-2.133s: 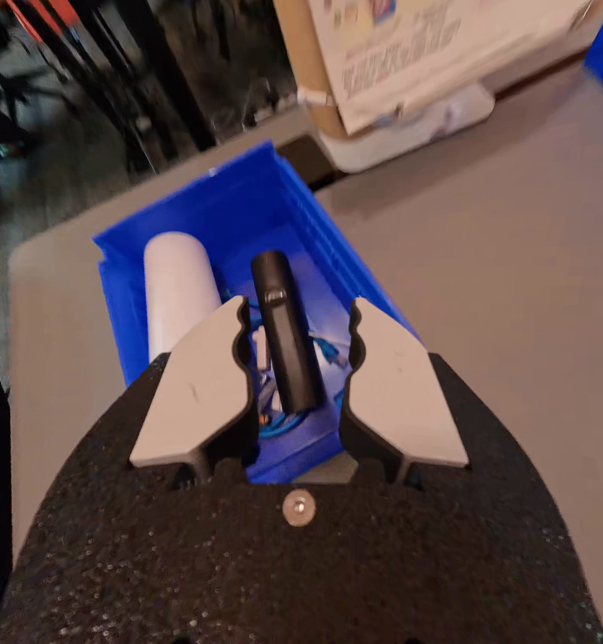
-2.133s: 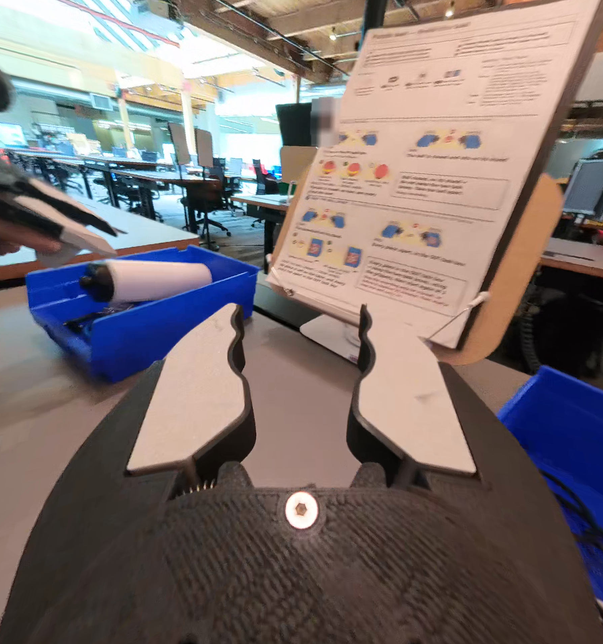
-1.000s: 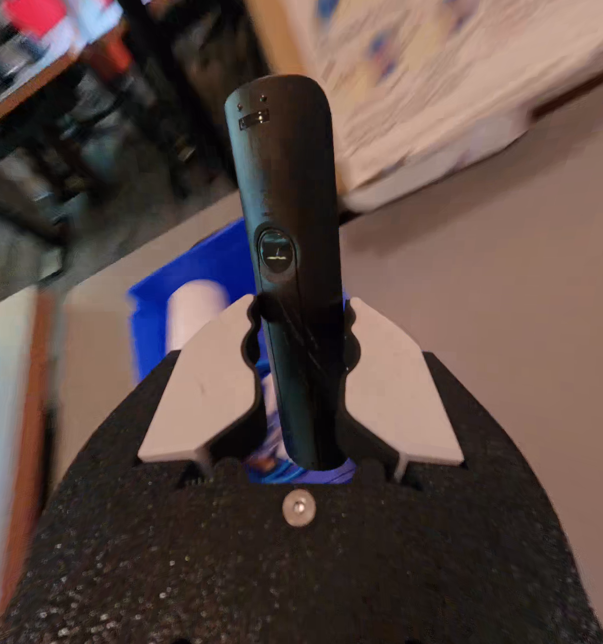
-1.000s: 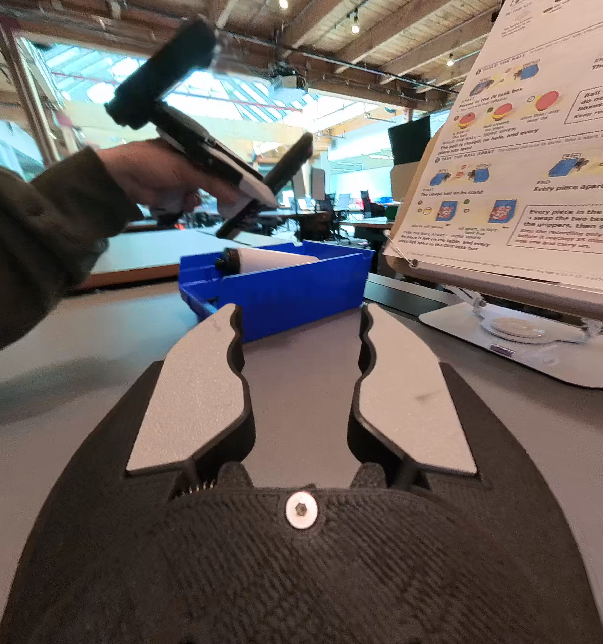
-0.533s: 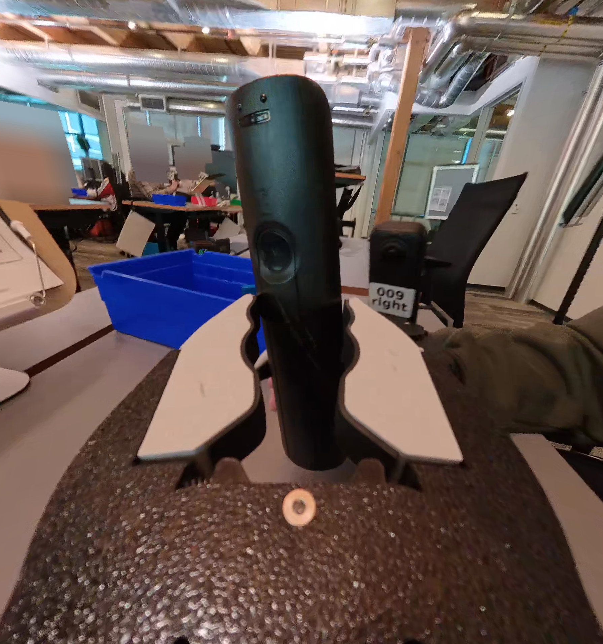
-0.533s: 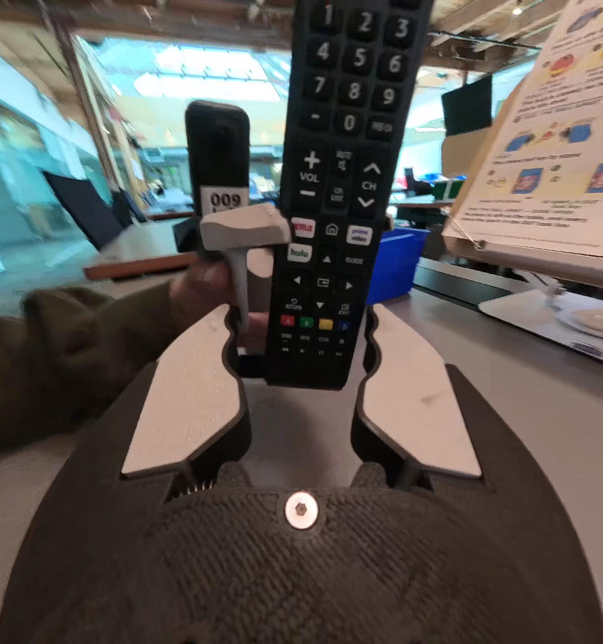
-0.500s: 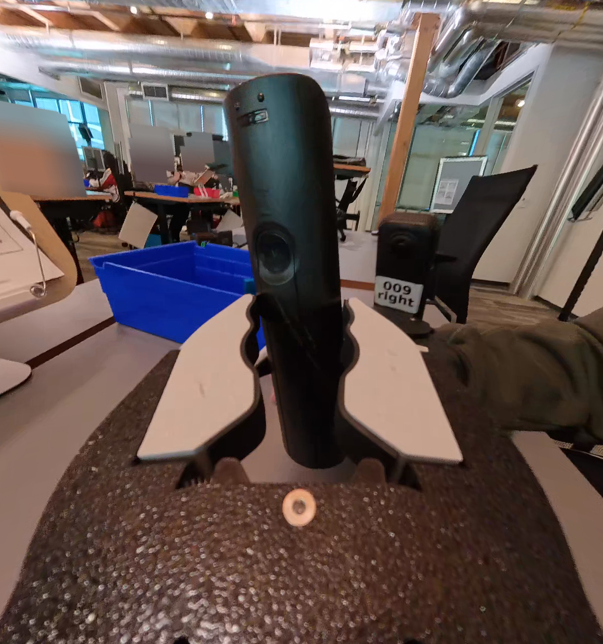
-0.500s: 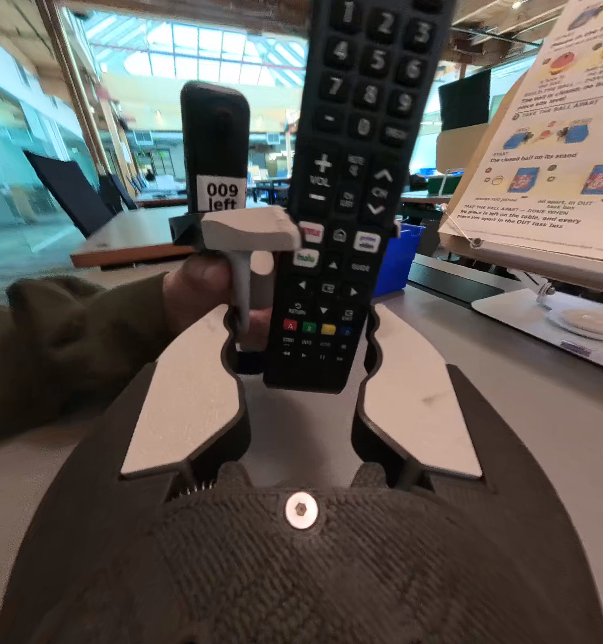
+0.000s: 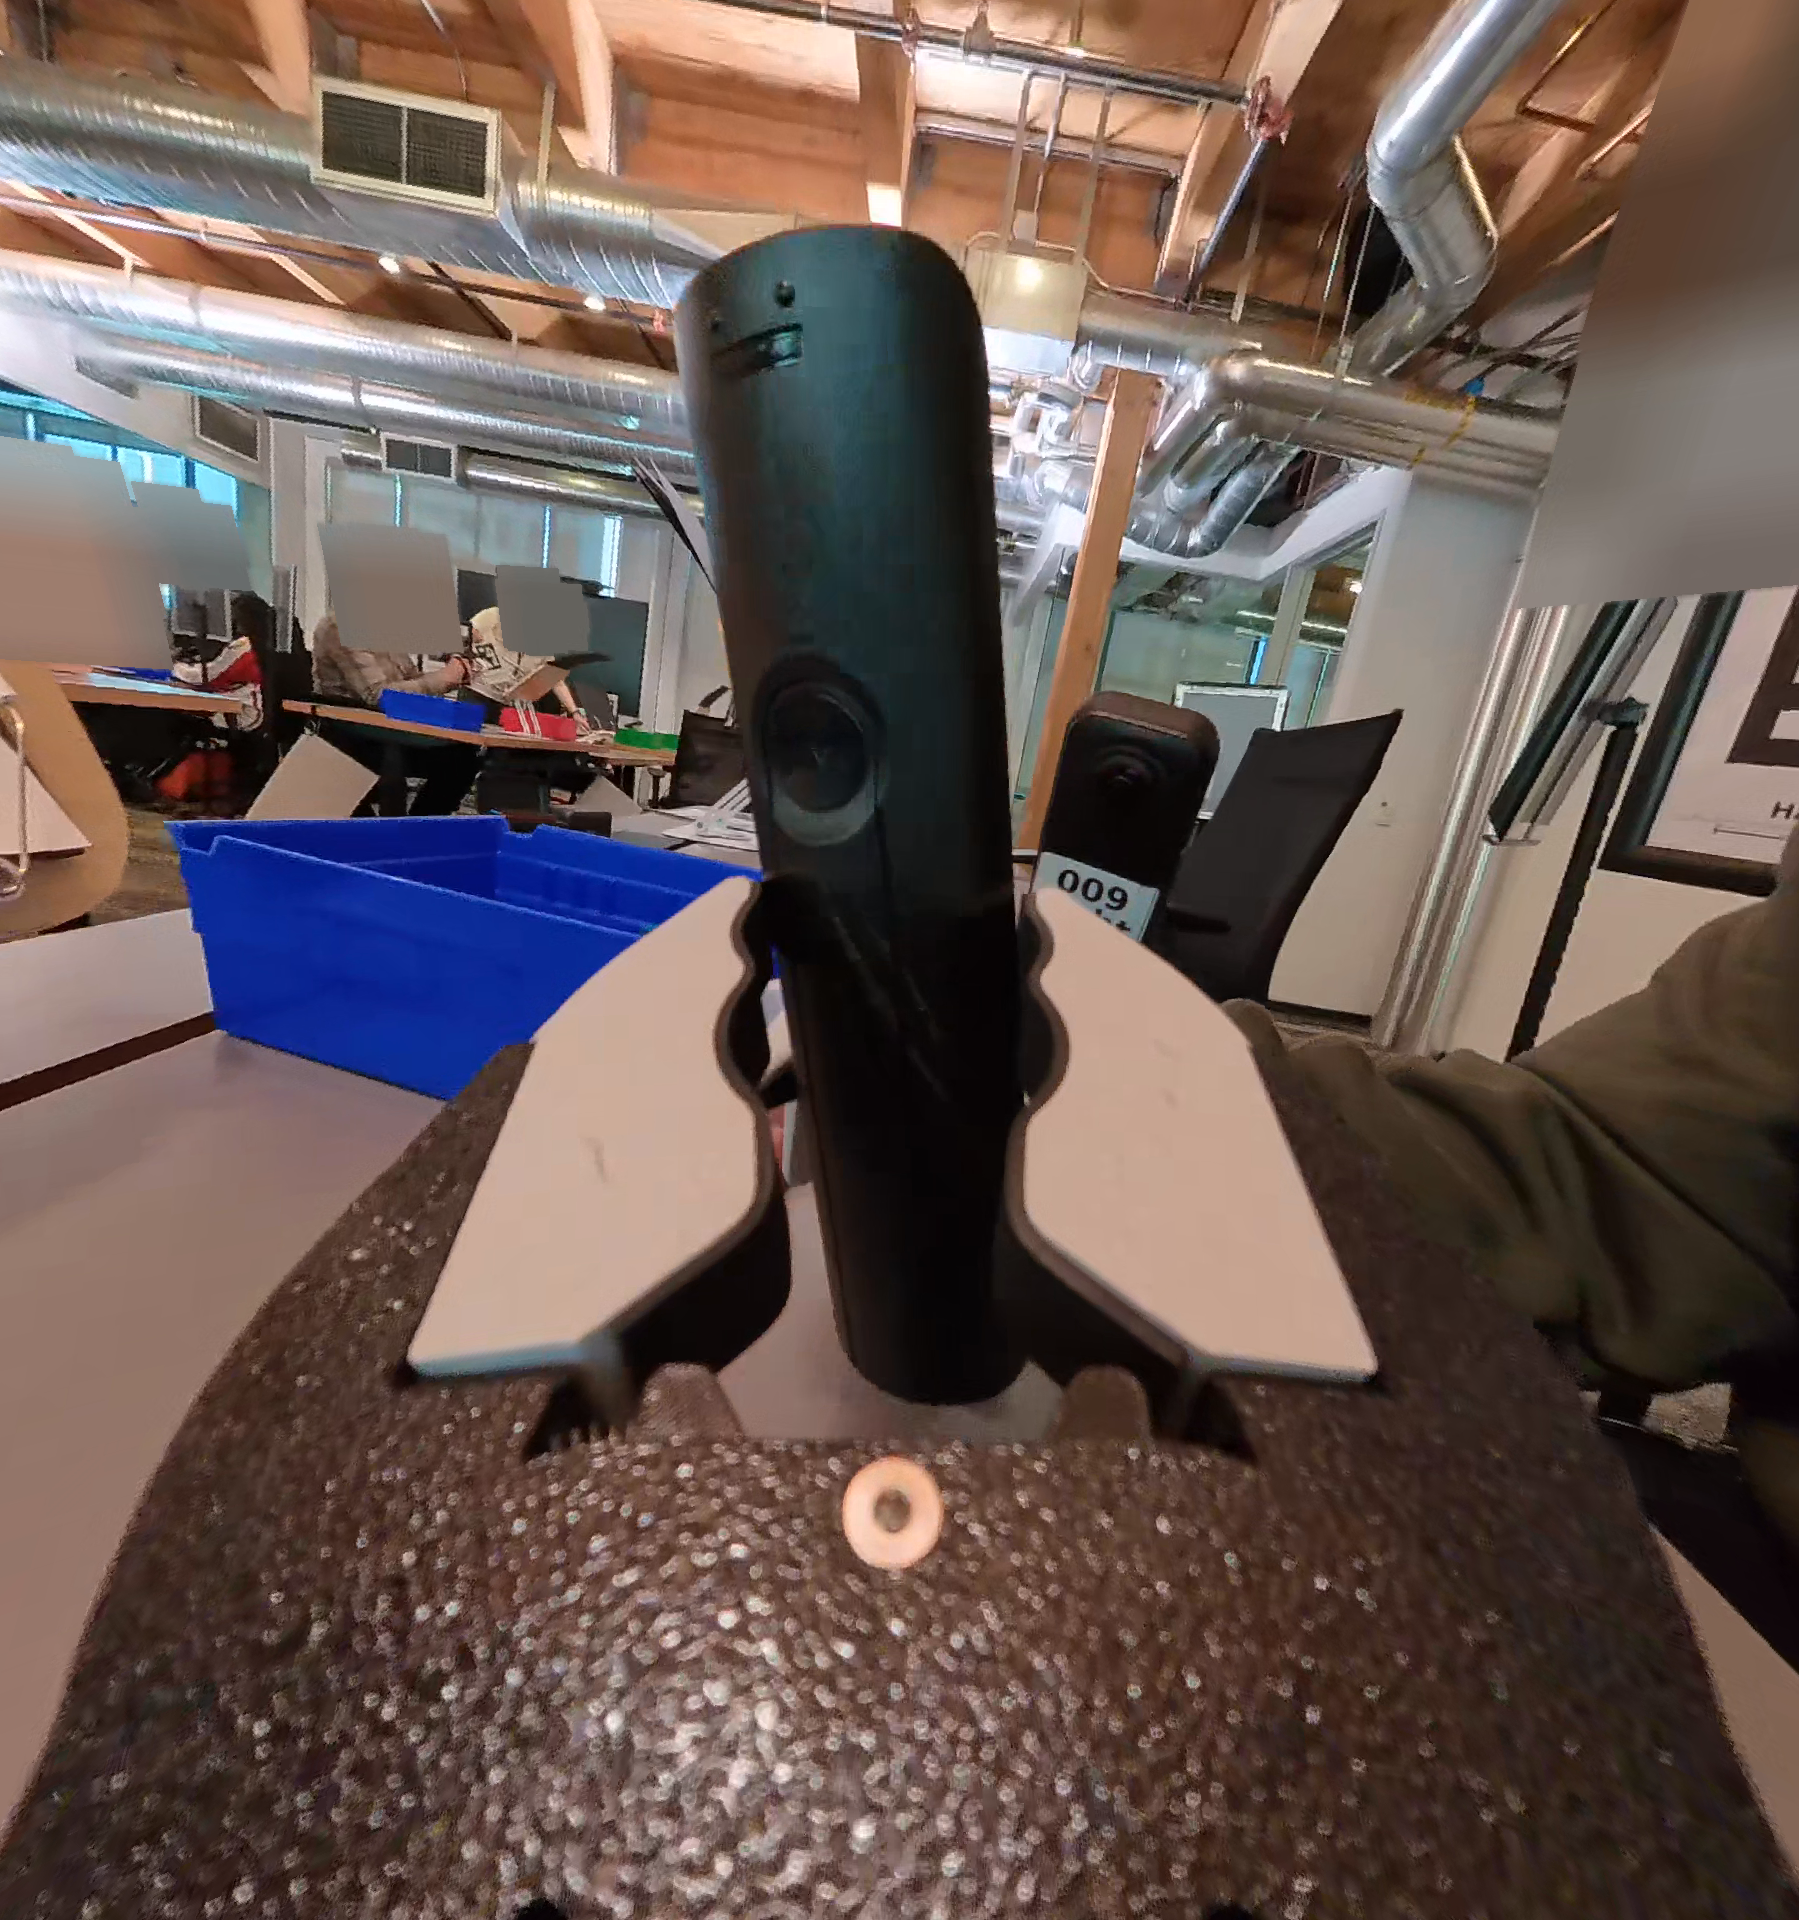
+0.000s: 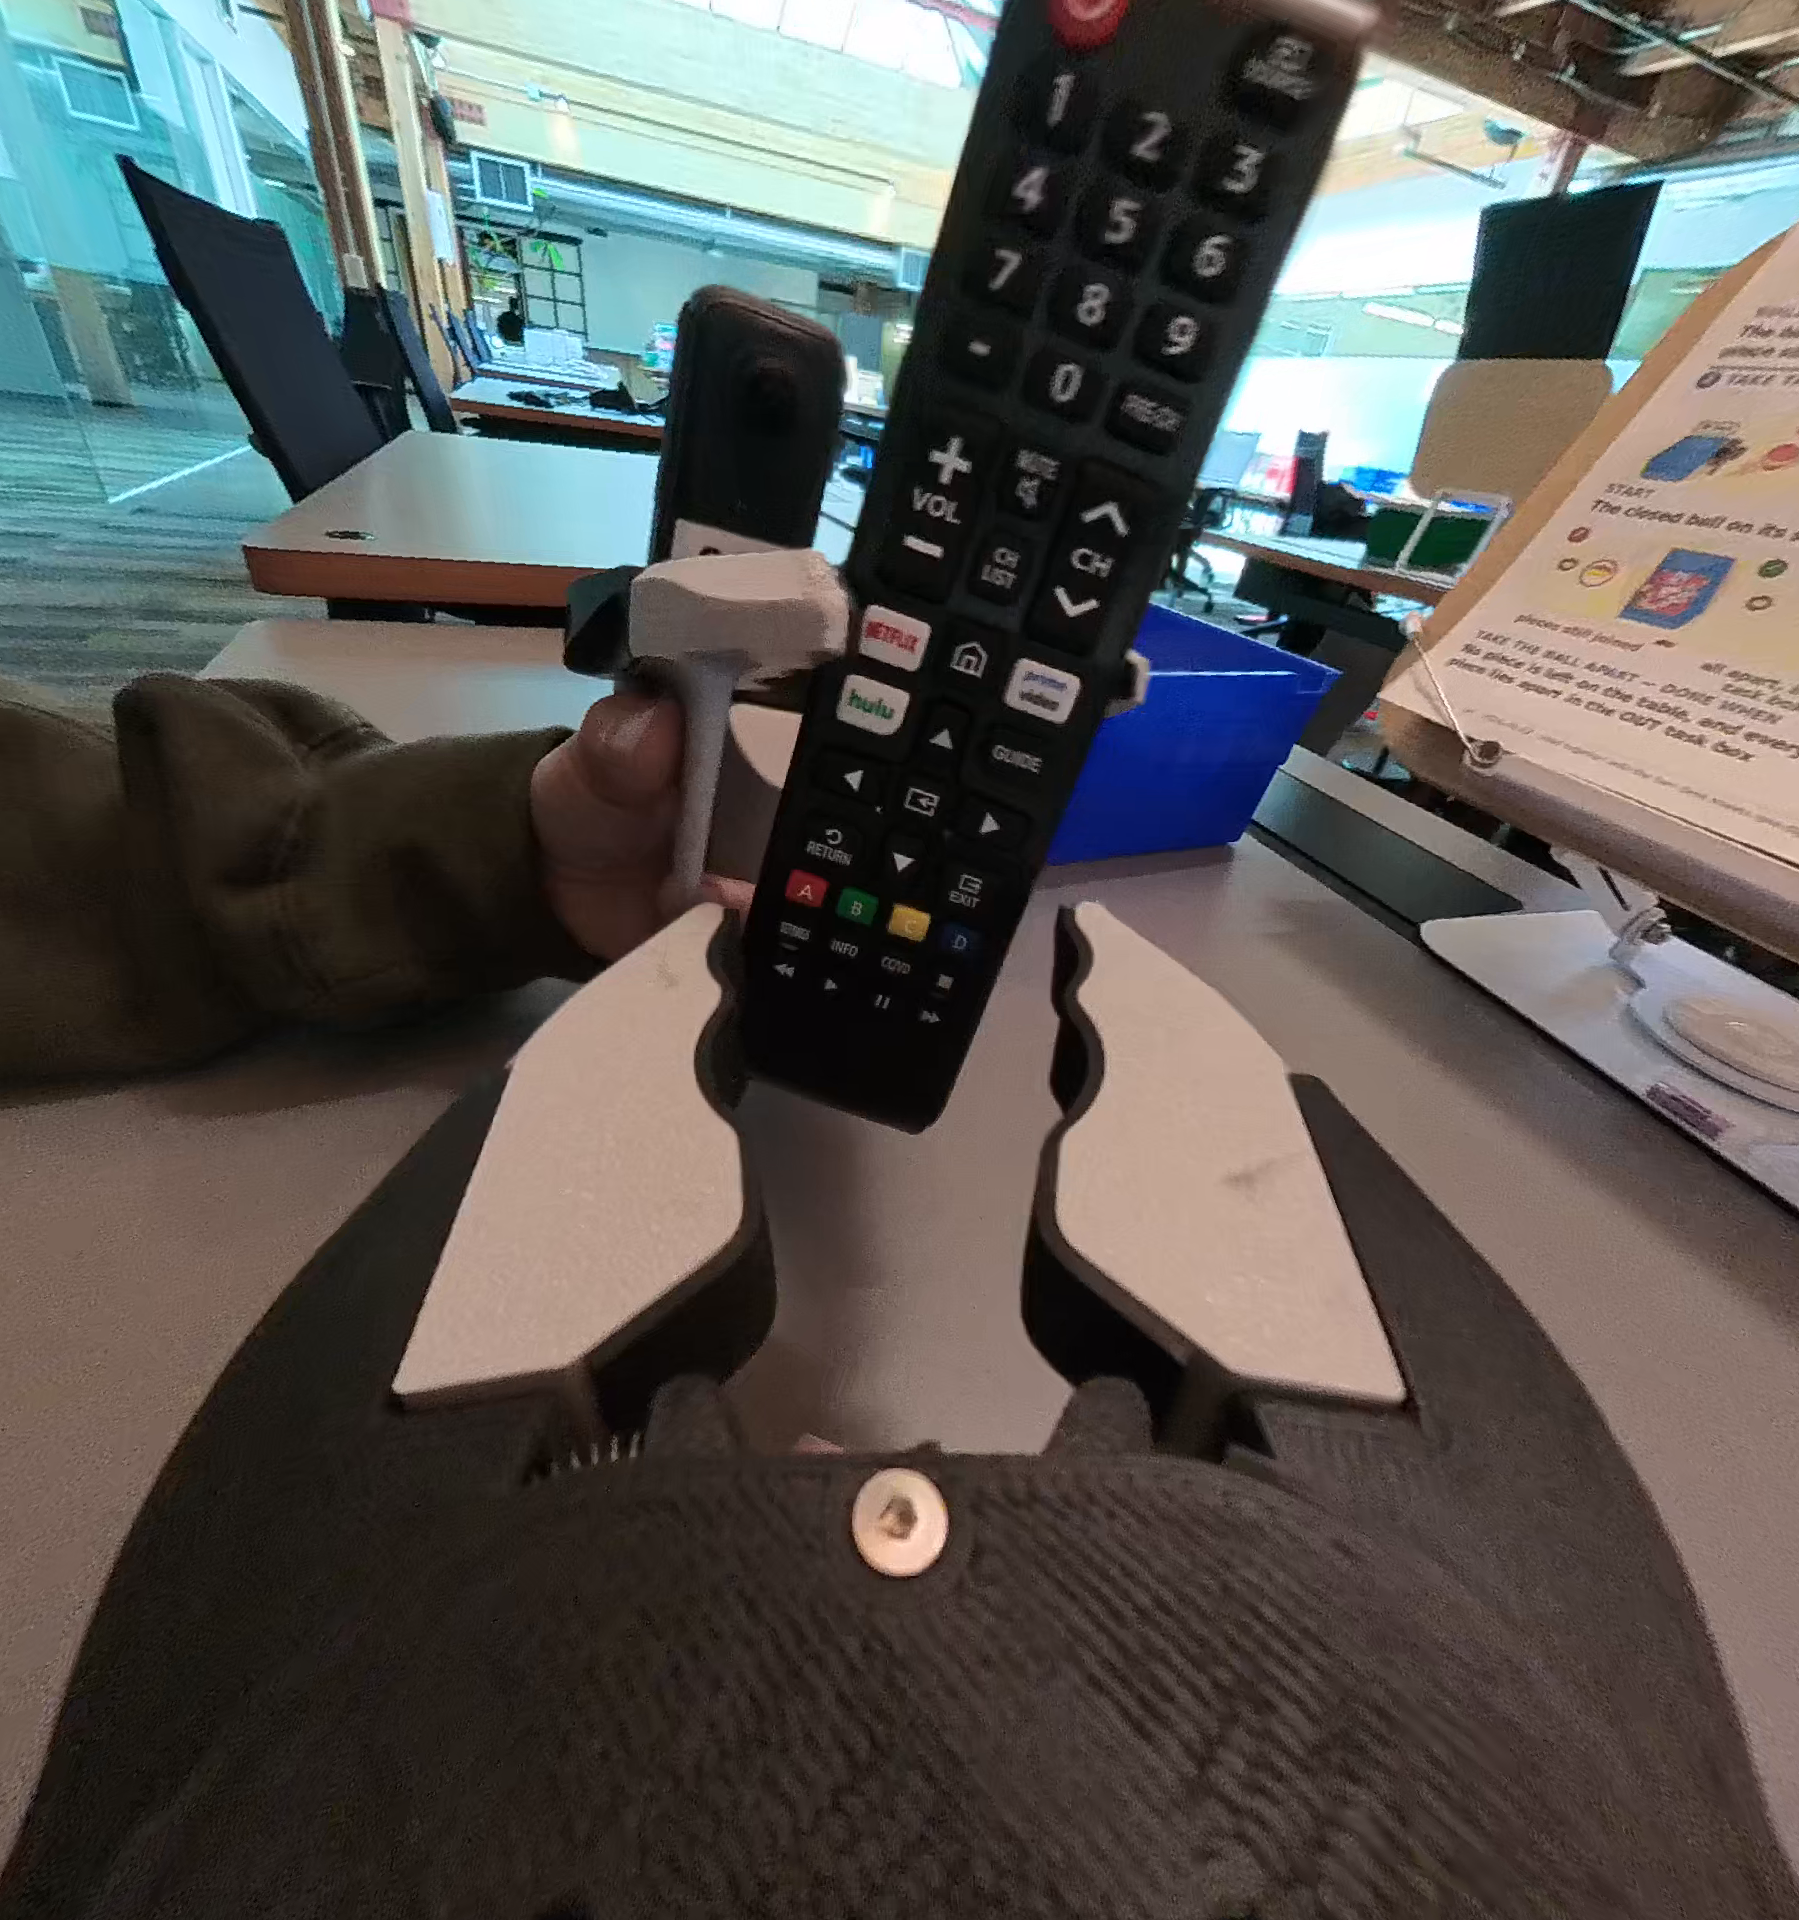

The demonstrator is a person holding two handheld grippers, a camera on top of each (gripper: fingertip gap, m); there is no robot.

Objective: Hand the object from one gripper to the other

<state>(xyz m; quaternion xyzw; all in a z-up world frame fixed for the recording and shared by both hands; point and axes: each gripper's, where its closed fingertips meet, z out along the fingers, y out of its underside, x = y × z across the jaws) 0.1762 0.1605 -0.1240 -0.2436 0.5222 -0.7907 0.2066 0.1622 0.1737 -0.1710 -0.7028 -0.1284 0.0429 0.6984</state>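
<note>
My left gripper [image 9: 890, 997] is clamping the black remote control [image 9: 853, 727] upright by its lower half, back face toward that camera. In the right wrist view, its button face [image 10: 988, 623] is hanging with its bottom end just between my right gripper [image 10: 890, 997] fingers, which are standing spread, gripping nothing. A blue bin [image 9: 396, 925] is sitting on the grey table [image 9: 95, 1195] behind; an instruction sheet on a stand [image 10: 1684, 623] is leaning at right. Printed keys and a sticker on the far camera [image 9: 1123, 810] are bearing writing.
</note>
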